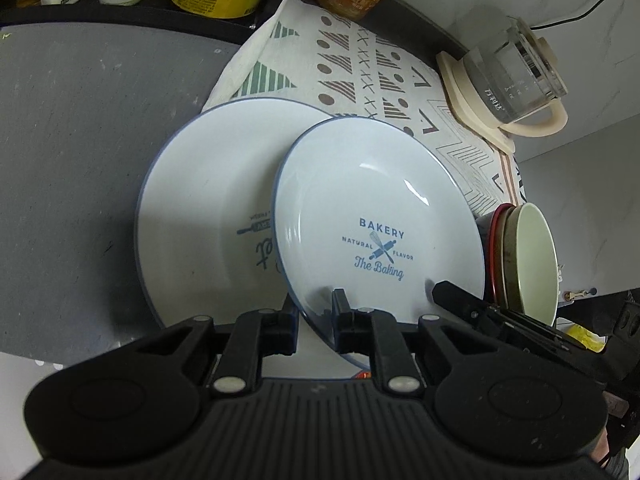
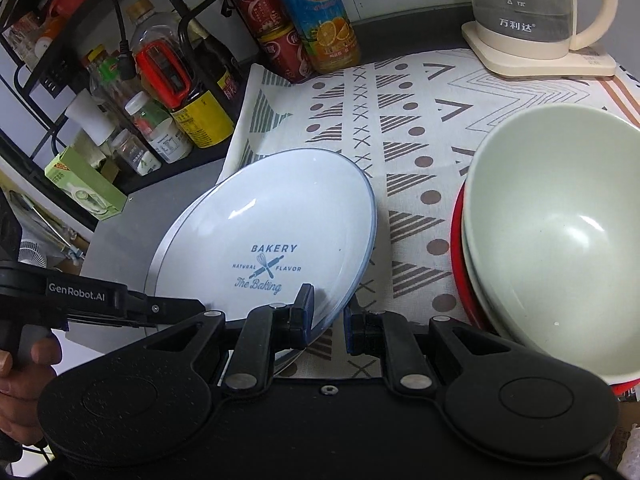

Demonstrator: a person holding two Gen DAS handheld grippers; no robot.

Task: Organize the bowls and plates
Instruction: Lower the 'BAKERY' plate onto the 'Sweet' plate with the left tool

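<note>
A white plate with a blue rim and a "BAKERY" print [image 1: 380, 208] [image 2: 272, 220] is held tilted, its near edge raised. My left gripper [image 1: 316, 316] is shut on its near rim. My right gripper [image 2: 328, 320] is shut on the same plate's rim further to the right and appears in the left wrist view as a black finger [image 1: 456, 294]. A second, matching plate [image 1: 200, 200] lies flat under it on the grey counter [image 1: 80, 140]; only its edge [image 2: 160, 256] shows in the right wrist view. A pale green bowl [image 2: 560, 240] [image 1: 532, 256] sits nested in a red bowl [image 2: 460, 248].
A patterned cloth [image 2: 420, 120] covers the counter under the bowls. A glass kettle on a cream base [image 2: 540, 20] [image 1: 512, 80] stands at the back right. Bottles, cans and jars [image 2: 180, 92] crowd a black rack at the back left. A hand [image 2: 24, 380] grips the left tool.
</note>
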